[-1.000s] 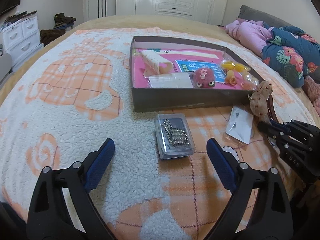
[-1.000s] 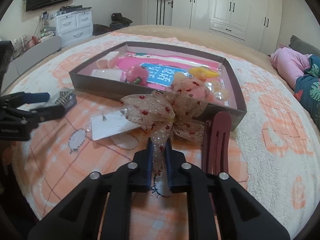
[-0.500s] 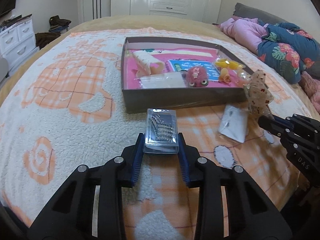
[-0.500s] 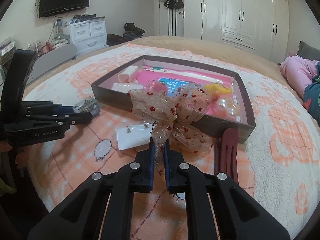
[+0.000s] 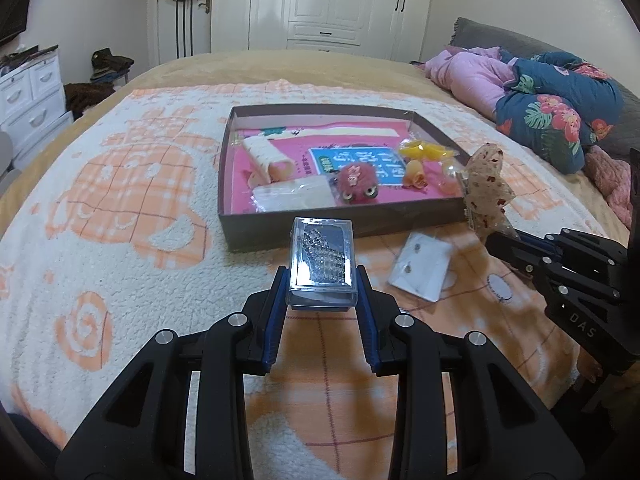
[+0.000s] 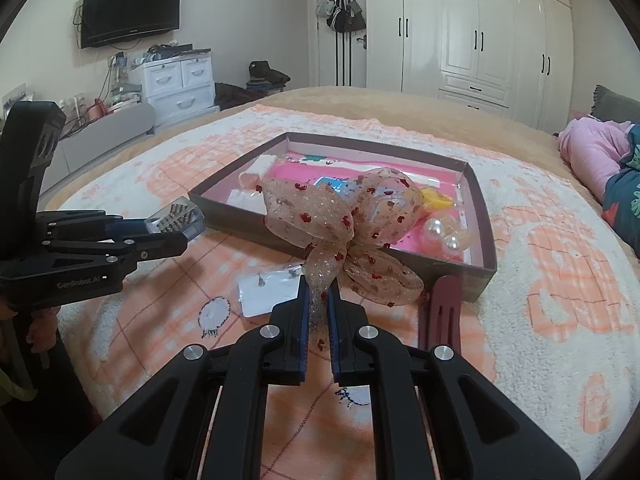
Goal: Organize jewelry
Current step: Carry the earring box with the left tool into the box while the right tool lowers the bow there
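The left hand-held gripper (image 5: 322, 284) is closed on a clear plastic case (image 5: 322, 265) of rhinestone jewelry, its 2 blue-padded fingers (image 5: 276, 312) pressed against the case's long sides, and the case is lifted clear of the bed's blanket (image 5: 120, 248), just short of the near wall of the dark tray (image 5: 344, 224). The right hand-held gripper (image 6: 319, 300) is clamped nearly shut on the tail of a sheer gold bow (image 6: 344, 232) dotted with red, which stands up in front of the tray's near wall. Inside the tray lie a cream roll (image 5: 266, 157), a white packet (image 5: 296, 197), a fuzzy pink charm (image 5: 356, 184), yellow clips (image 5: 424, 151) and 2 pearl beads (image 6: 444, 234) on a pink liner. On the blanket between the 2 grippers rests a white earring card (image 5: 422, 266) with 2 small studs. A maroon hair clip (image 6: 442, 308) lies just right of the right gripper's fingers, its far end touching the tray's near corner.
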A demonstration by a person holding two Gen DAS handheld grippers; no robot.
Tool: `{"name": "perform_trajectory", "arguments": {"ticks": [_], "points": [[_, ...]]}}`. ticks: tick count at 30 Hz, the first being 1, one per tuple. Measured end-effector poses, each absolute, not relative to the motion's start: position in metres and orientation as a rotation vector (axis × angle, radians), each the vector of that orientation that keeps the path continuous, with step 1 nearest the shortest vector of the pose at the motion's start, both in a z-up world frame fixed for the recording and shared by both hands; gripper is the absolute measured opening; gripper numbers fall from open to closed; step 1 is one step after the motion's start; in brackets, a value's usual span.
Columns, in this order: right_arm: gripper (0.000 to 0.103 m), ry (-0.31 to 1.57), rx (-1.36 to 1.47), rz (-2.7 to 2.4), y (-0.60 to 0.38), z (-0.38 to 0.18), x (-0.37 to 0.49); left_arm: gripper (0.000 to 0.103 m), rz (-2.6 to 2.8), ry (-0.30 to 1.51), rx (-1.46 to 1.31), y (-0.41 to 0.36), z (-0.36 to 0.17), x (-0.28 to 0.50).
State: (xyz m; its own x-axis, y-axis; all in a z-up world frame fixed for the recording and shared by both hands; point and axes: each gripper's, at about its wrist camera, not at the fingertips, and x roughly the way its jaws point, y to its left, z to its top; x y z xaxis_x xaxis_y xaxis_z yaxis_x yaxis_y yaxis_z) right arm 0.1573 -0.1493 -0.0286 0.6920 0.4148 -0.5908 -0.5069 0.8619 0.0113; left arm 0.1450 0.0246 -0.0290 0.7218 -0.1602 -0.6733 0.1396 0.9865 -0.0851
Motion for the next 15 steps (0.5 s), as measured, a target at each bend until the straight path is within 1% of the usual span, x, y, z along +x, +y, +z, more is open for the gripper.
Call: {"name": "perform_trajectory", "arguments": {"ticks": [15], "points": [[0.008, 0.583, -0.102, 0.46, -0.175, -0.011, 0.163, 0.024, -0.21, 0.725, -0.025, -0.001, -0.014, 0.158]]}}
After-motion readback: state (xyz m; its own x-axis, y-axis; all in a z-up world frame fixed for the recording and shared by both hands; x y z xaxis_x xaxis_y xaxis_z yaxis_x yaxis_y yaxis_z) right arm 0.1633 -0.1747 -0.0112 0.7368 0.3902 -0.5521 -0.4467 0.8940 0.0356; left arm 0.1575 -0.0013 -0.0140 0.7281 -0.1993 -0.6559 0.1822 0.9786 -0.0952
